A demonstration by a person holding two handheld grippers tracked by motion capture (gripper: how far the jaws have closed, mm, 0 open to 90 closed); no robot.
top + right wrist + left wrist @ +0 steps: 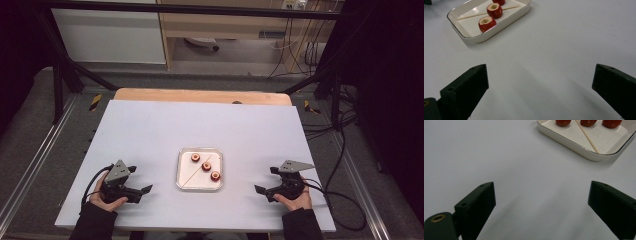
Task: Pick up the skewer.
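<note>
White table (150, 130) over grey floor, tray (182, 170) mid-table, left tool (141, 191) and right tool (261, 190) spread, empty

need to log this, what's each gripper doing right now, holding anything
left gripper: jaws open, holding nothing.
right gripper: jaws open, holding nothing.

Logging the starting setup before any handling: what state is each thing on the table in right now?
Left gripper: jaws open, nothing between them.
Right gripper: jaws open, nothing between them.
Tray: flat on the table, holding fruit and skewer.
Three red fruit pieces: loose in a diagonal row, tops cut.
Wooden skewer: lying flat, bare.
</note>
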